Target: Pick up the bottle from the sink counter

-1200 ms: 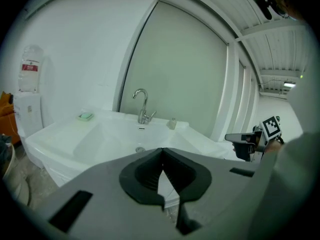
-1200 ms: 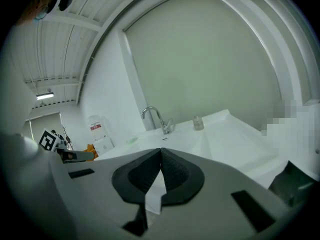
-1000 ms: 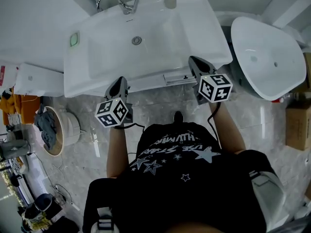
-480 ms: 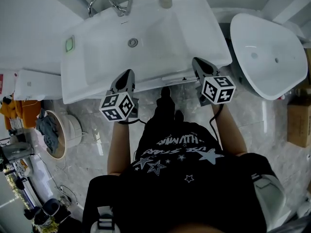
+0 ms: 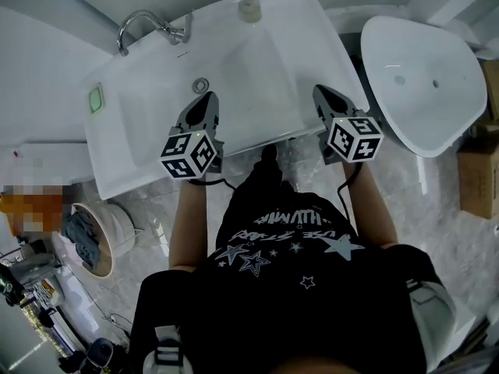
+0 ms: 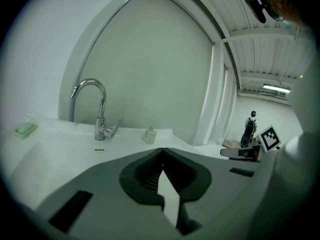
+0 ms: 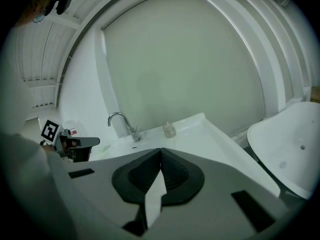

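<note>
Two claws in the head view, left gripper and right gripper, over the sink's near edge. The bottle stands on the far rim, right of the faucet. Left gripper view: jaws pressed together, empty. Right gripper view: jaws together, empty.

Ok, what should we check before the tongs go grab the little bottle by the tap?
1. Bottle in sight, upright on the back rim of the sink counter: ok.
2. Left tongs open for a grab: not ok, shut and empty.
3. Right tongs open for a grab: not ok, shut and empty.
4. Way across the basin free: ok, the tap stands left of the bottle.
5. Tongs close to the bottle: not ok, both are at the front edge.
</note>
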Action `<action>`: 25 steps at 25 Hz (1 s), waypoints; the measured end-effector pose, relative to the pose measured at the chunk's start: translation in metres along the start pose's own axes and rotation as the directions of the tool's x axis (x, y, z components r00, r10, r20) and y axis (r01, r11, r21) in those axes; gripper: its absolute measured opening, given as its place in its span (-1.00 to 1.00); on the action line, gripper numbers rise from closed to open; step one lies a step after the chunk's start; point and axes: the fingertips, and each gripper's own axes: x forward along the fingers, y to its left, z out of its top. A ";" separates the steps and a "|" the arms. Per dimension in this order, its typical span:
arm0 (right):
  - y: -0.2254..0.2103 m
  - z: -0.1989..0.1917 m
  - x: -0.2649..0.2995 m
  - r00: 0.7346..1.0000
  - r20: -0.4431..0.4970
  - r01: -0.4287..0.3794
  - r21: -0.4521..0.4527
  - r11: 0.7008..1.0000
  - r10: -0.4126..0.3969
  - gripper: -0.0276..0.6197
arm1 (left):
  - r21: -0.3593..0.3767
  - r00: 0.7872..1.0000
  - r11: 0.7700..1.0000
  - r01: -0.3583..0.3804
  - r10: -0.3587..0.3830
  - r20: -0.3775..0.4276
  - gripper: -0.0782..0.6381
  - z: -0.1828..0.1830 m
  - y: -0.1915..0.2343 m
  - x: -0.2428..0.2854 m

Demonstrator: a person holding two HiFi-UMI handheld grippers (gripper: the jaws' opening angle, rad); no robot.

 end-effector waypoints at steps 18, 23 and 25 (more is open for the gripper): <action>-0.041 0.047 0.089 0.996 -0.025 0.084 0.004 0.996 -0.084 -0.90 | 0.052 0.985 0.984 0.171 -0.171 -0.010 -0.76 0.063 0.012 0.157; -0.048 0.052 0.107 0.994 -0.035 0.103 0.001 0.995 -0.103 -0.90 | 0.091 0.979 0.975 0.205 -0.203 -0.023 -0.75 0.063 0.016 0.192; -0.051 0.053 0.112 0.993 -0.041 0.114 0.001 0.994 -0.114 -0.90 | 0.101 0.977 0.972 0.212 -0.211 -0.014 -0.67 0.064 0.018 0.204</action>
